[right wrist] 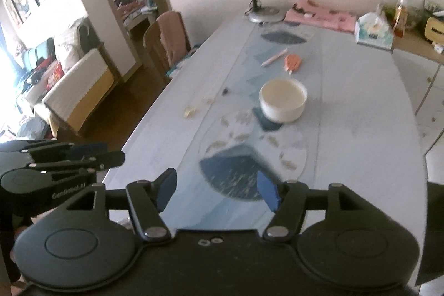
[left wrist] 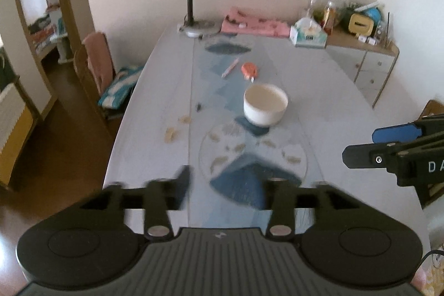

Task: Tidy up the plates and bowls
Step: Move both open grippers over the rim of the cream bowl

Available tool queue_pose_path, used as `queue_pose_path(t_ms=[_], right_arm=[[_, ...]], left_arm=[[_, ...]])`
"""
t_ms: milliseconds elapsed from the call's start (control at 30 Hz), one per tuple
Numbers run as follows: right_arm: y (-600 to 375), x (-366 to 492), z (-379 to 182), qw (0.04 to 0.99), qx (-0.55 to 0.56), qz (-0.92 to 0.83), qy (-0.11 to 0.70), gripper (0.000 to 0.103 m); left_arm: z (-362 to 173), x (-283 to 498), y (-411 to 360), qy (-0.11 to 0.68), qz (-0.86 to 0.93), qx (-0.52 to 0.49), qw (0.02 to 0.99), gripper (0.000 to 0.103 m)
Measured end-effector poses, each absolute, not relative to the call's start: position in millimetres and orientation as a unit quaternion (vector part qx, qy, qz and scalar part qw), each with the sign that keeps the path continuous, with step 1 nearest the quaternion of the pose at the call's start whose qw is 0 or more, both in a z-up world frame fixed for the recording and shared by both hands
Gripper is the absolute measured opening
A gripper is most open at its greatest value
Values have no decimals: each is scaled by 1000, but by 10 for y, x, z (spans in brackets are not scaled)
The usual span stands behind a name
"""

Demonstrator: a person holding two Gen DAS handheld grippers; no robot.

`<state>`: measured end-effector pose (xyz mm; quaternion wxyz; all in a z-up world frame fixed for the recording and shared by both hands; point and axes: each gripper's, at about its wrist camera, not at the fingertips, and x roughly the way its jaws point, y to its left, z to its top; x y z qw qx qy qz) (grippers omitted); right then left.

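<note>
Two pieces are in reach: a clear glass plate (left wrist: 254, 157) flat on the surface (left wrist: 327, 90), and just beyond it a white bowl (left wrist: 265, 107), empty inside. My left claw (left wrist: 223, 185) and right claw (right wrist: 216, 192) both hang wide, holding nothing. I judge setting bowl on plate comes next.

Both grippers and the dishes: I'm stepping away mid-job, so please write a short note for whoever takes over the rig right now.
Left gripper: jaws open, nothing between them, held above the near end of the table.
Right gripper: jaws open, empty, beside the left one.
Clear glass plate: flat on the table just ahead of both grippers.
White bowl: upright, just beyond the plate's far edge, apparently empty.
Done: neither dish is in hand.
Left: bowl and plate are not stacked; bring them together, likely bowl onto plate.
</note>
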<state>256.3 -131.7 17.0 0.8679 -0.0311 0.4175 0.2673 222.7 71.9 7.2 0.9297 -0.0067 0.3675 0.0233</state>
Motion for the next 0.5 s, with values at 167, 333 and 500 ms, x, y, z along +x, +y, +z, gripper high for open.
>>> queue_pose_path(t_ms=[167, 333, 500], right_arm=[[-1462, 2904, 253, 877, -30, 259, 403, 75], [-1558, 3247, 221, 883, -38, 252, 394, 87], [-1610, 3644, 76, 881, -44, 238, 406, 91]], left_arm=[[144, 2574, 597, 359, 20, -5, 933, 67], [115, 2995, 518, 364, 20, -15, 931, 77], [-5, 3433, 470, 376, 23, -24, 926, 77]])
